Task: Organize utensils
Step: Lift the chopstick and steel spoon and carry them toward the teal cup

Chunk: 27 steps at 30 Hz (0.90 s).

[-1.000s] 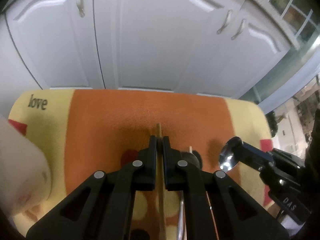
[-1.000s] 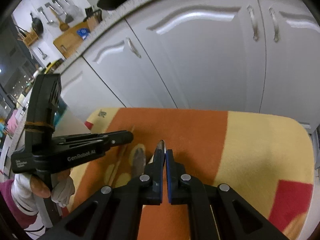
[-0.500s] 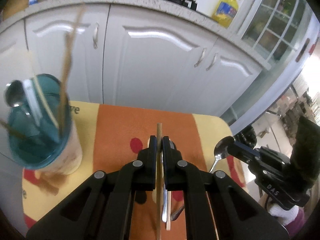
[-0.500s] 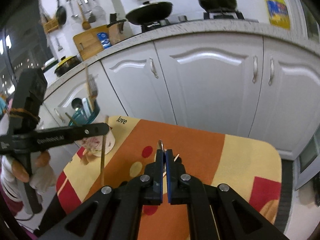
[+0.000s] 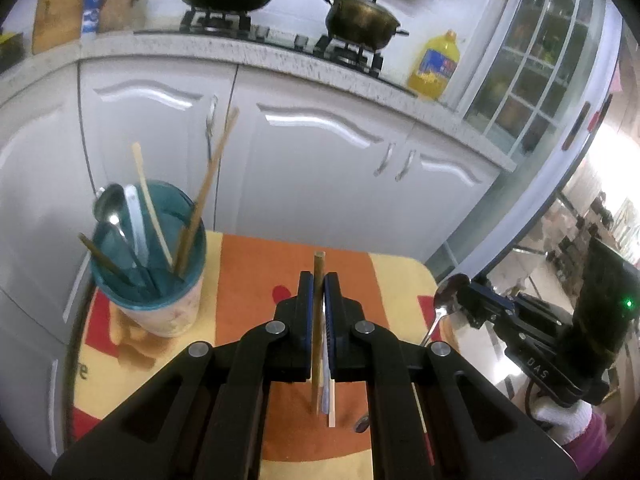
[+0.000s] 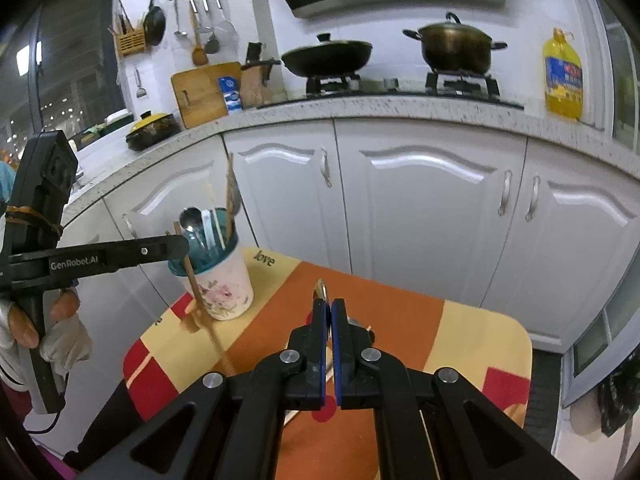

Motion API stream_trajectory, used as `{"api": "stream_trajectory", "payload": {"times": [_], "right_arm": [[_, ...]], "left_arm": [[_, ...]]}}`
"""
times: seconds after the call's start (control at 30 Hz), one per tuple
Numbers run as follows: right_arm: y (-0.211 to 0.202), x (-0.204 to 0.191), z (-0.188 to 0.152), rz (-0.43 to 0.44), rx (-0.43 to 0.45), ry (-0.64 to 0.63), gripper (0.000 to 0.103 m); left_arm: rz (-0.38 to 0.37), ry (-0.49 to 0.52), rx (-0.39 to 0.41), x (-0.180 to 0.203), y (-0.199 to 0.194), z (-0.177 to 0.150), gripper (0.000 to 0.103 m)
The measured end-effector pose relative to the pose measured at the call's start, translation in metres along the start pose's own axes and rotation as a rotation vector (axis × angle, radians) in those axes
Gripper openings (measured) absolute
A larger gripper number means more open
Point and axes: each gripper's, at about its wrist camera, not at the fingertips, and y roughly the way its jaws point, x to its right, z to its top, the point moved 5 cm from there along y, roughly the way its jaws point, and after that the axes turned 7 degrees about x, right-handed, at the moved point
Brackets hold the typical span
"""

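Note:
In the left wrist view my left gripper (image 5: 319,280) is shut on a wooden chopstick (image 5: 319,264), held above the orange and yellow table (image 5: 248,280). Left of it stands the utensil cup (image 5: 160,312), teal inside, holding a spoon and several chopsticks. My right gripper (image 6: 330,306) is shut on a metal spoon (image 6: 320,290), whose bowl pokes up past the fingertips. The same spoon (image 5: 448,296) shows at the right of the left wrist view. From the right wrist camera, the left gripper (image 6: 178,245) hangs just in front of the cup (image 6: 224,284) with its chopstick (image 6: 193,280) slanting down.
A few loose utensils (image 5: 331,408) lie on the table under the left gripper. White cabinet doors (image 6: 420,216) stand close behind the table. On the countertop (image 6: 400,106) above sit a wok, a pot and a yellow oil bottle. A gloved hand (image 6: 60,344) holds the left gripper.
Both grippers have risen from the table, each still shut on its utensil. The cup has come into both views and the countertop now shows above the cabinets.

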Motion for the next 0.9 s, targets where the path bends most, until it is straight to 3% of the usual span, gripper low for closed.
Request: {"api": "stream_trajectory", "payload": {"times": [0.43, 0.7, 0.9], "right_arm": [[-0.005, -0.043, 0.04, 0.047, 0.056, -0.066, 0.002], [0.0, -0.074, 0.073, 0.092, 0.097, -0.109, 0.002], [0.012, -0.095, 0.102, 0.106, 0.143, -0.114, 0.002]], "left_arm": [[0.024, -0.019, 0.076, -0.025, -0.045, 0.029, 0.004], [0.043, -0.01, 0.127, -0.046, -0.085, 0.066, 0.004], [0.119, 0.009, 0.192, -0.071, -0.115, 0.099, 0.004]]}}
